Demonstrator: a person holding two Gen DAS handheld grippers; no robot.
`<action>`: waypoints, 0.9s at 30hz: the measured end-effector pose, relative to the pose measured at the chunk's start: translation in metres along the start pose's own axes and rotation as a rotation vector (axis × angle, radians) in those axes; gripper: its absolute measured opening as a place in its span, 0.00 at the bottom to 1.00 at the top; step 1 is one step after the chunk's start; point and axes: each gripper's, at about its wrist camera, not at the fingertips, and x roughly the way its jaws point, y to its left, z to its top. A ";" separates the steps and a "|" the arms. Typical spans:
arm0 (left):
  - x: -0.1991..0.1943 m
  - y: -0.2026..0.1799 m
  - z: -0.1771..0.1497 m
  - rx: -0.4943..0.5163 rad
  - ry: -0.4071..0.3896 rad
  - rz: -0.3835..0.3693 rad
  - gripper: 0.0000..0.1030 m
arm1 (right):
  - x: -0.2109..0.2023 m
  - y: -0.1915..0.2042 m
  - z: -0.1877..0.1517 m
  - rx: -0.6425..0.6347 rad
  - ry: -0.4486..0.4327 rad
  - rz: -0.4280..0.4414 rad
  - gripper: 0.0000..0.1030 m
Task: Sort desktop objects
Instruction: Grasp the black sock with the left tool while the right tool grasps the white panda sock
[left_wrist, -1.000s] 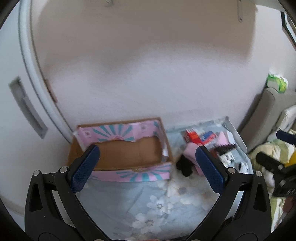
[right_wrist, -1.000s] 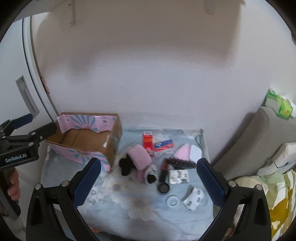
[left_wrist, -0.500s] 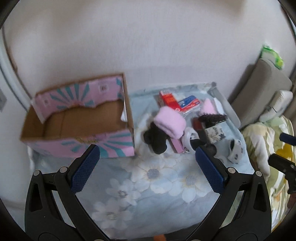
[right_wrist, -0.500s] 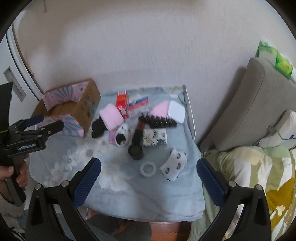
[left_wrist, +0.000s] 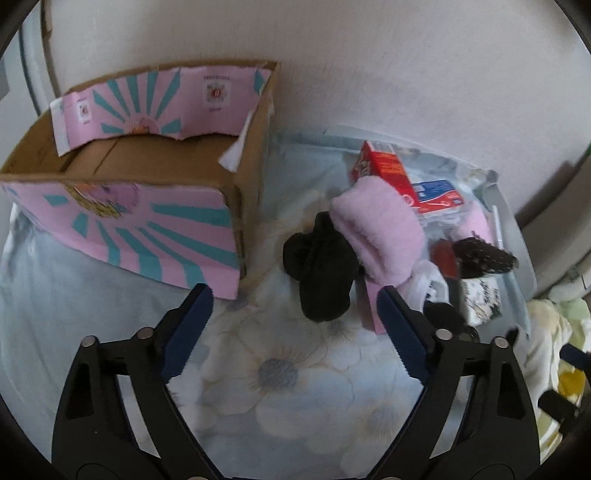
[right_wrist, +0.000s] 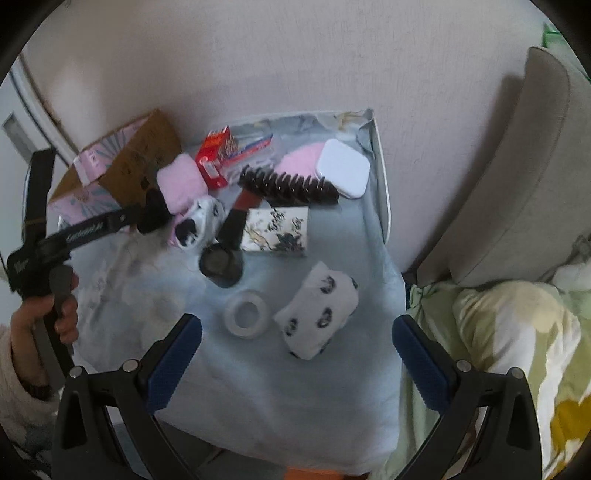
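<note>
My left gripper (left_wrist: 295, 325) has dropped closer to the black sock (left_wrist: 320, 275), fingers spread and empty; I should straddle it squarely before closing, right gripper (right_wrist: 297, 354) spread too.

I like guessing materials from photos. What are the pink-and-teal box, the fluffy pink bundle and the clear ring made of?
Pink-and-teal box: corrugated cardboard, judging by its brown inner walls and torn printed edges, matte. Fluffy pink bundle: soft plush or fleece fabric, with a fuzzy nap; probably a rolled sock. Clear ring: looks like a roll of translucent plastic tape, slightly glossy, though blur leaves that open.
</note>
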 end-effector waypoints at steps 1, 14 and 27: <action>0.004 0.000 -0.001 -0.012 0.002 -0.001 0.81 | 0.003 -0.002 -0.001 -0.018 0.002 0.001 1.00; 0.030 -0.004 0.008 -0.153 -0.012 -0.022 0.61 | 0.043 -0.012 0.001 -0.220 0.029 0.018 0.83; 0.040 -0.010 0.004 -0.148 0.000 -0.043 0.15 | 0.063 -0.013 -0.003 -0.228 0.056 0.024 0.45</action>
